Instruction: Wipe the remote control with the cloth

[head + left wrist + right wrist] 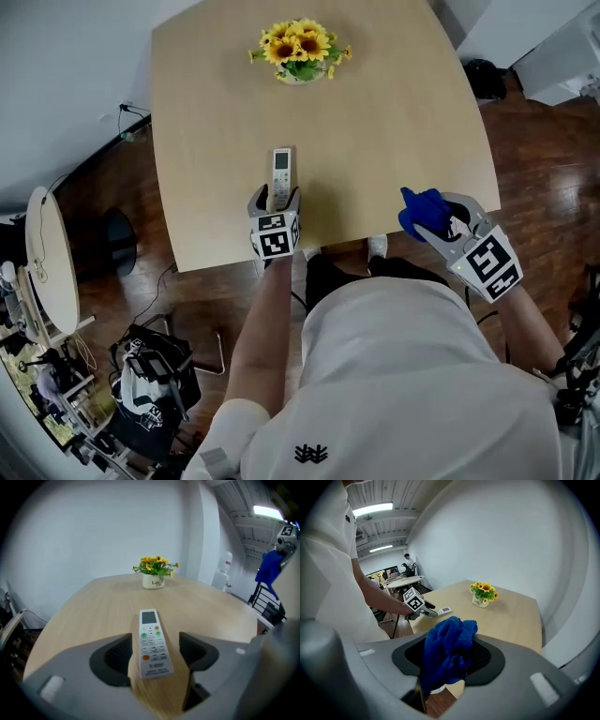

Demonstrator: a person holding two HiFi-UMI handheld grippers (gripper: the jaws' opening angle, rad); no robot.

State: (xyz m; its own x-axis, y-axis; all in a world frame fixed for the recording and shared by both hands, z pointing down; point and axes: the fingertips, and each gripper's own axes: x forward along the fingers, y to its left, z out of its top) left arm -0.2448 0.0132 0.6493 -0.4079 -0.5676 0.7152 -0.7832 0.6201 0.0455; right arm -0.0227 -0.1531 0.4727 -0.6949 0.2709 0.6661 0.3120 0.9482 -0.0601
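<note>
**A:** Left gripper view first: where is the remote control lying?

**B:** It is lying flat on the wooden table, buttons up, close to the edge nearest you. Its screen end is pointing toward the sunflower pot.

**A:** And what is your left gripper doing?

**B:** You are holding it with the jaws spread wide, one on each side of the remote's near end. Neither pad is touching it, and bare table is showing in the gap on both sides.

**A:** Is the cloth touching it?

**B:** No. You are pinching the blue cloth in your right gripper, with the jaws clamped on the bunched fabric. You are holding it off to the right by the table's near edge, well apart from the remote.

**A:** Anything else around it?

**B:** Only the pot, which is sitting at the far end of the table, well beyond the remote. Nothing is lying between them.
</note>
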